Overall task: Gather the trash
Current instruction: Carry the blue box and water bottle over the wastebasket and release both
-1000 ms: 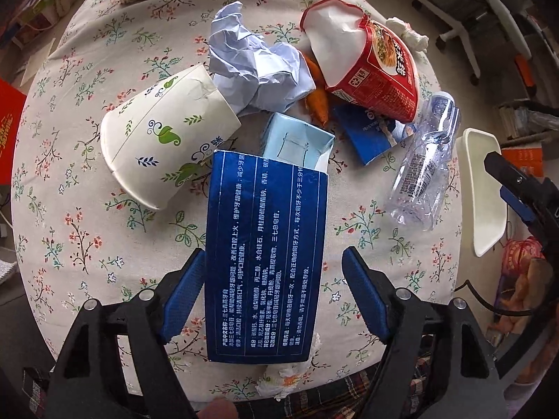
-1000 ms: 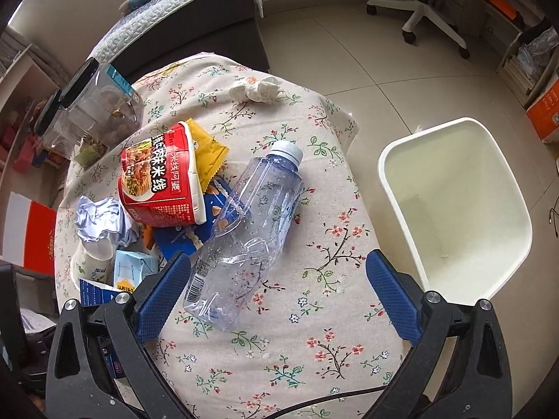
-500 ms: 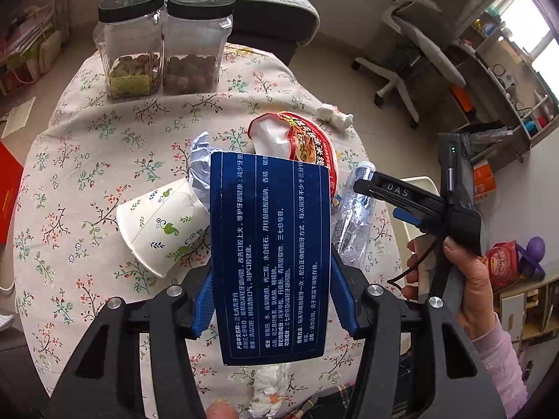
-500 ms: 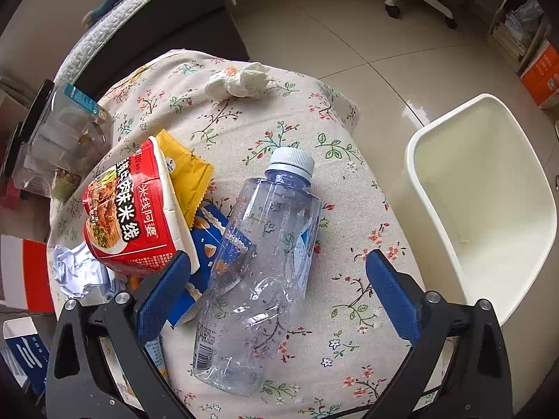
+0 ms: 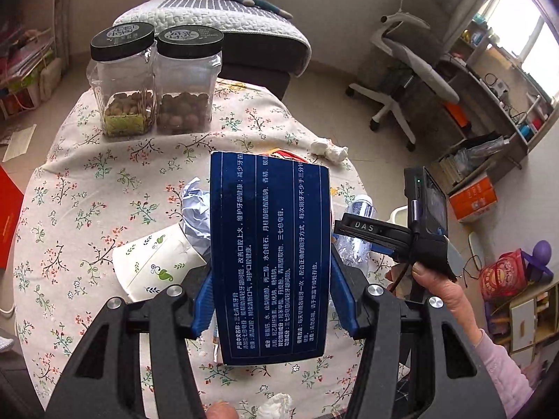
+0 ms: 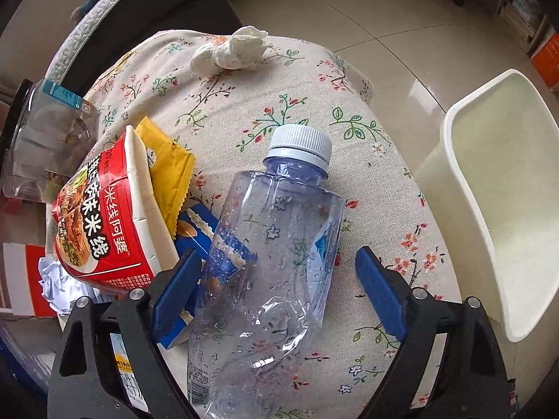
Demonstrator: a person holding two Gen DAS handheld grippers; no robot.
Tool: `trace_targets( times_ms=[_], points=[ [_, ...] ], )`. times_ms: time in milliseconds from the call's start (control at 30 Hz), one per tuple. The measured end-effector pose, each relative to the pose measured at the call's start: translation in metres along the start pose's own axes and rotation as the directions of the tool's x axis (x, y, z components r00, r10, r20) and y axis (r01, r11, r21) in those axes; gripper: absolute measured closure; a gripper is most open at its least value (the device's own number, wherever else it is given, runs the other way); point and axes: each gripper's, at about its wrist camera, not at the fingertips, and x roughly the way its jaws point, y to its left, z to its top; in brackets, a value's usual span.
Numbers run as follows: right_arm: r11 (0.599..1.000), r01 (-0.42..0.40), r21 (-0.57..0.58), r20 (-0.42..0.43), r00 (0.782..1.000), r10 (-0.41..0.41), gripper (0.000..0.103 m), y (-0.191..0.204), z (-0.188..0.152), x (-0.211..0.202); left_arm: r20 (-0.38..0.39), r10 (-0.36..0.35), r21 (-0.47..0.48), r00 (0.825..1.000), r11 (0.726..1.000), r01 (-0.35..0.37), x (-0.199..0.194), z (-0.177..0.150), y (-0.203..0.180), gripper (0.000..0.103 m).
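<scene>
My left gripper (image 5: 274,296) is shut on a dark blue carton with white print (image 5: 269,255), held up above the flowered table (image 5: 87,192). My right gripper (image 6: 279,286) points down over a crushed clear plastic bottle (image 6: 272,244) that lies on the cloth. Its jaws are closing with the bottle's body between them, and a gap still shows at the right pad (image 6: 380,296). A person's hand (image 5: 436,289) holds that right gripper (image 5: 370,230) beside the carton. A cream waste bin (image 6: 496,209) stands on the floor just past the table's right edge.
A red noodle cup (image 6: 101,223), a yellow wrapper (image 6: 167,171), a small blue packet (image 6: 195,223) and a tissue wad (image 6: 234,52) lie near the bottle. A paper cup (image 5: 157,265) and crumpled paper (image 5: 195,209) lie left of the carton. Two jars (image 5: 153,83) stand at the far edge.
My left gripper closed on the blue carton and lifted it off the table, tilting upward. My right gripper sank toward the bottle and its jaws narrowed around it.
</scene>
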Motion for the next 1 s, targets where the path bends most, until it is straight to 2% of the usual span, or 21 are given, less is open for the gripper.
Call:
trace_targets(
  times_ms=[33,67,267,500,767,1000],
  points=[
    [1.0,-0.007,-0.005,0.004,1.0,0.007,0.04,0.0,0.001,-0.002,0.002,0.004,0.0,1.0,1.0,-0.004,0.0,-0.001,0.0,0.048],
    [1.0,-0.021,-0.005,0.005,1.0,0.021,0.042,0.0,0.001,-0.004,0.004,0.006,-0.001,1.0,1.0,-0.006,0.001,0.0,0.001,0.048],
    [0.999,-0.03,-0.042,0.057,0.998,0.032,0.043,0.0,-0.003,-0.023,0.025,0.013,-0.027,1.0,1.0,-0.013,0.002,0.002,0.005,0.048],
    [0.992,-0.091,-0.082,0.144,0.984,0.102,0.043,0.0,-0.006,-0.062,0.098,0.031,-0.044,0.995,0.999,-0.026,-0.008,0.007,0.003,0.048],
    [0.98,-0.153,-0.125,0.261,0.948,0.182,0.043,-0.007,-0.007,-0.107,0.158,0.013,-0.041,0.987,0.999,-0.006,-0.013,0.016,-0.011,0.048],
    [0.976,-0.148,-0.162,0.367,0.909,0.199,0.043,-0.025,-0.011,-0.144,0.168,-0.018,-0.014,0.986,1.0,0.02,-0.004,0.02,-0.032,0.048]
  ],
)
